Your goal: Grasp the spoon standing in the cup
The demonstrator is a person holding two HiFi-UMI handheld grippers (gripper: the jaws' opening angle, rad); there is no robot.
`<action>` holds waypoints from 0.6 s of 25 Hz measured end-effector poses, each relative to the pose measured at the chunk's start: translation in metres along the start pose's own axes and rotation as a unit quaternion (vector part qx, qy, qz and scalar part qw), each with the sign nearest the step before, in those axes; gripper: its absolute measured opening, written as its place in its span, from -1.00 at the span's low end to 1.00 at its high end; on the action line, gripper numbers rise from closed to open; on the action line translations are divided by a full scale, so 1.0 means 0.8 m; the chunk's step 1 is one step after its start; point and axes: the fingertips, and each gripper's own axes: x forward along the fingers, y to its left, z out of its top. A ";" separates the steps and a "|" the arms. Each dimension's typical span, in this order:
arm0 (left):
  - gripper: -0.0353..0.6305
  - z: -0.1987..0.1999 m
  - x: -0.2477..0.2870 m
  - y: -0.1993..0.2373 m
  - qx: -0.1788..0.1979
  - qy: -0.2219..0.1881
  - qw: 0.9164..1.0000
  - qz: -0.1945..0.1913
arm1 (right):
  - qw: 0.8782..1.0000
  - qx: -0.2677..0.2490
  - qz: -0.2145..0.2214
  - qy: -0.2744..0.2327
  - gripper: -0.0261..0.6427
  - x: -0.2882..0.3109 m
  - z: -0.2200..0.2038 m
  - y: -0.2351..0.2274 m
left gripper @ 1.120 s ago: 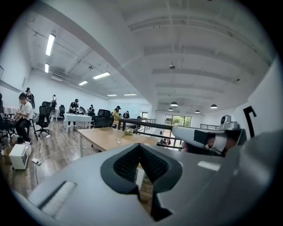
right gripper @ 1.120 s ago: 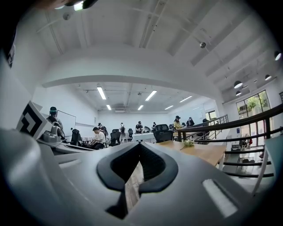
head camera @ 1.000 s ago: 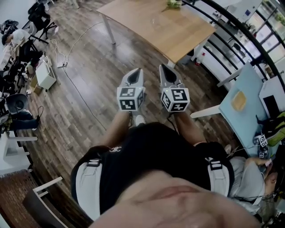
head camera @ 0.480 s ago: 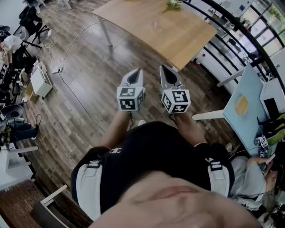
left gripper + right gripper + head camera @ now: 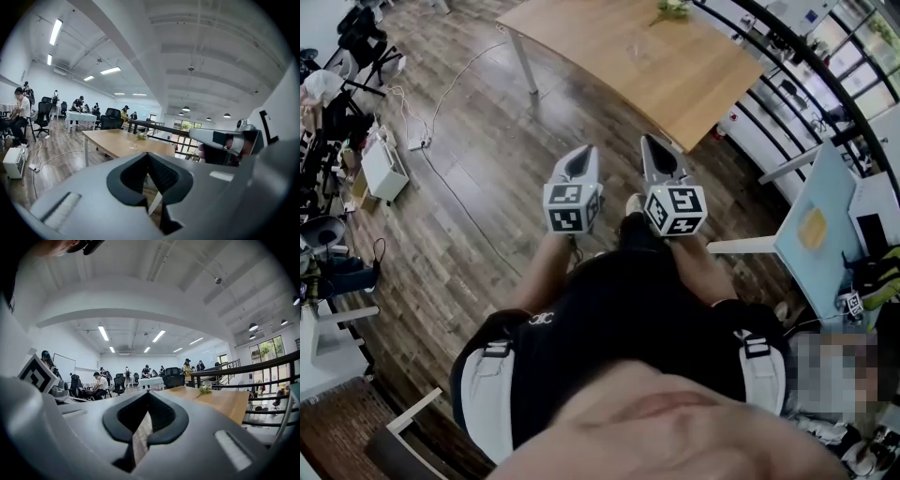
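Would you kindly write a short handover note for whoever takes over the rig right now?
Grippers: left gripper jaws together, empty; right gripper jaws together, empty. Both are held in front of the body over the floor, well short of the wooden table.
Things: a small clear vessel, likely the cup, stands on the table; the spoon is too small to make out.
Done: nothing grasped.
Left: reach the table, open a gripper, close on the spoon.

The person holds the left grey two-jaw gripper (image 5: 584, 155) and the right grey two-jaw gripper (image 5: 650, 145) side by side before the torso, near each other but apart. Their noses point toward 12 o'clock, slightly converging. Each pair of jaws is pressed together with nothing between. The left forearm (image 5: 542, 272) and right forearm (image 5: 698, 272) run back toward 6 o'clock.
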 end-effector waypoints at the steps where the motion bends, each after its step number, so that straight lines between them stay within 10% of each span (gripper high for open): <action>1: -0.86 0.000 0.001 0.004 0.000 0.001 1.000 0.002 | 1.000 0.002 0.003 0.000 -0.93 0.006 -0.001 0.000; 15: -0.86 0.035 0.067 0.069 0.016 -0.002 0.999 0.036 | 1.000 0.018 0.010 -0.013 -0.93 0.108 0.011 -0.037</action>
